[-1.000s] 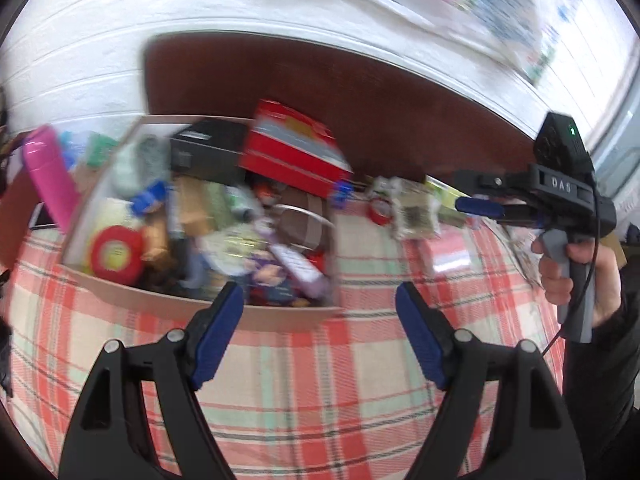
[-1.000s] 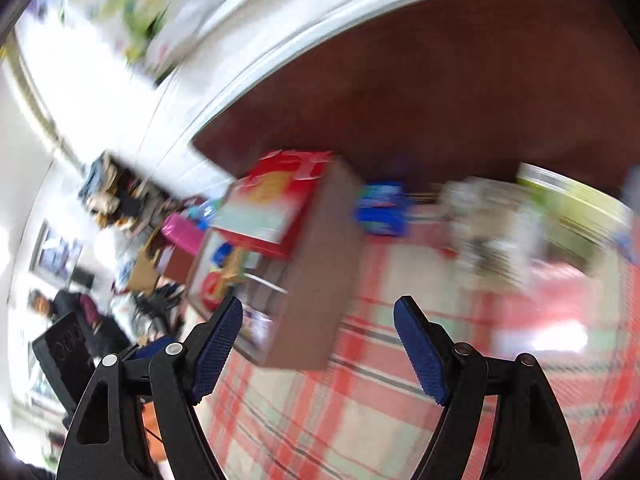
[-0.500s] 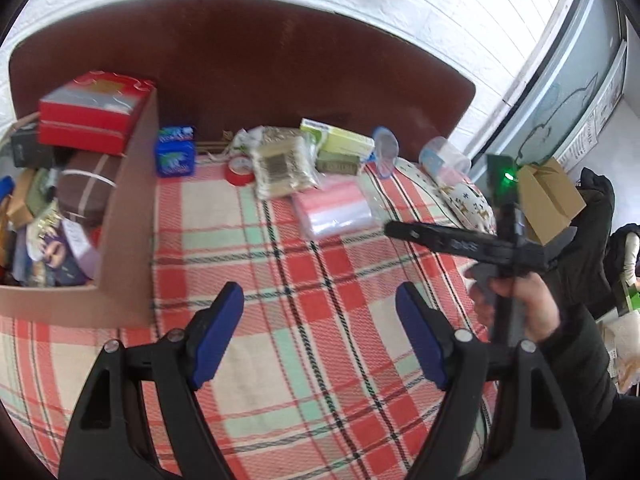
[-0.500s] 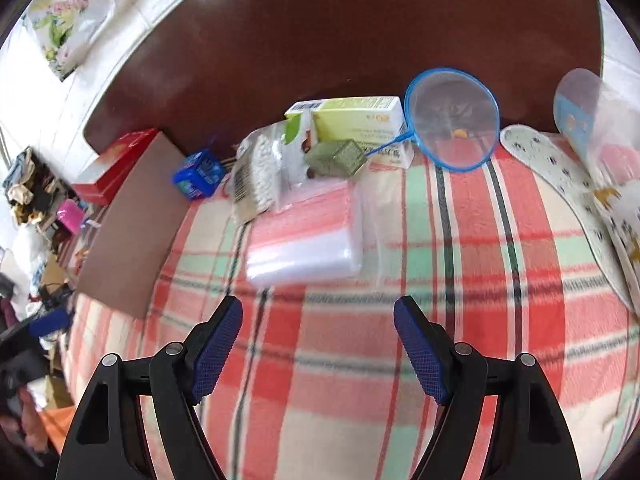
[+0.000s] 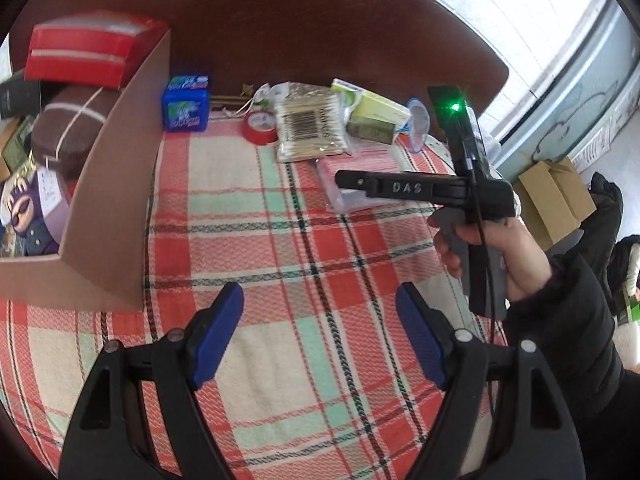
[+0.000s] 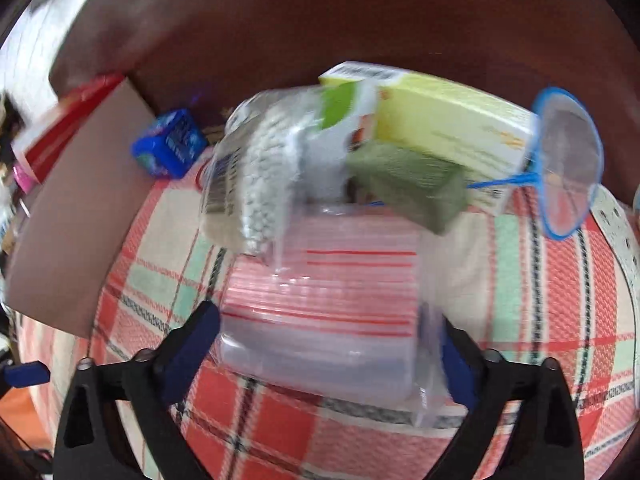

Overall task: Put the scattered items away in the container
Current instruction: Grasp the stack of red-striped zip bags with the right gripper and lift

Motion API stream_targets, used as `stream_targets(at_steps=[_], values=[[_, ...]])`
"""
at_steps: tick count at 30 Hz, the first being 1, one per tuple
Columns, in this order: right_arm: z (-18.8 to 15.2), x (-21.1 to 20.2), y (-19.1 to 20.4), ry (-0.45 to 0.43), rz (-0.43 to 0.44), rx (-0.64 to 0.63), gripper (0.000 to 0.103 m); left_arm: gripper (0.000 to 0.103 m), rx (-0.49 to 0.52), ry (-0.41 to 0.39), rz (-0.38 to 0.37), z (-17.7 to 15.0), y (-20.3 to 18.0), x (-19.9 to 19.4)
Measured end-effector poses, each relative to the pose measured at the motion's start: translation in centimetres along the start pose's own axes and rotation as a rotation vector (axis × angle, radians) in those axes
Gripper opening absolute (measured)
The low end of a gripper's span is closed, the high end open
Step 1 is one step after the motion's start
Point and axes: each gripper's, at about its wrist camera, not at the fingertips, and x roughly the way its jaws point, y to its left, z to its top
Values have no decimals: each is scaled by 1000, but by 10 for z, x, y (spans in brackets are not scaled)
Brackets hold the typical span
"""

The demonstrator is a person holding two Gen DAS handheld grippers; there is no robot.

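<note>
A cardboard box (image 5: 108, 184) full of items stands at the left on the plaid cloth. Loose items lie along the back: a blue packet (image 5: 186, 105), red tape roll (image 5: 259, 128), cotton swab bag (image 5: 310, 128), yellow-green carton (image 5: 380, 110), blue strainer (image 6: 568, 164) and a stack of clear zip bags (image 6: 324, 304). My right gripper (image 6: 328, 348) is open with its blue pads on either side of the zip bags; it also shows in the left wrist view (image 5: 348, 182). My left gripper (image 5: 320, 336) is open and empty above the cloth.
A dark wooden headboard (image 5: 320, 28) rises behind the items. A small green packet (image 6: 408, 188) leans on the carton. A patterned insole (image 6: 616, 224) lies at the right. A brown cardboard box (image 5: 556, 200) stands beyond the cloth's right side.
Both grippers swung right, away from the box. The right gripper moved in close until its open pads straddle the zip bag stack. The left stayed open above the cloth.
</note>
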Motion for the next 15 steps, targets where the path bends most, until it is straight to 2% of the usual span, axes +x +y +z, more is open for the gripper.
stream_targets(at_steps=[3,6,7,12,15], values=[[-1,13,27,9,-124,-84,103,79,-6,1,-9,-1,4,1],[-1,20,38,-23,-202,-85,102,79,-8,5,-12,-4,7,0],[-2,19,39,-32,-217,-73,98,79,-8,6,-11,-5,8,-1],[-10,3,33,-30,-157,19,94,79,-13,10,-19,-11,11,-6],[-29,-13,24,-24,-109,65,94,79,-3,4,-29,-13,7,-9]])
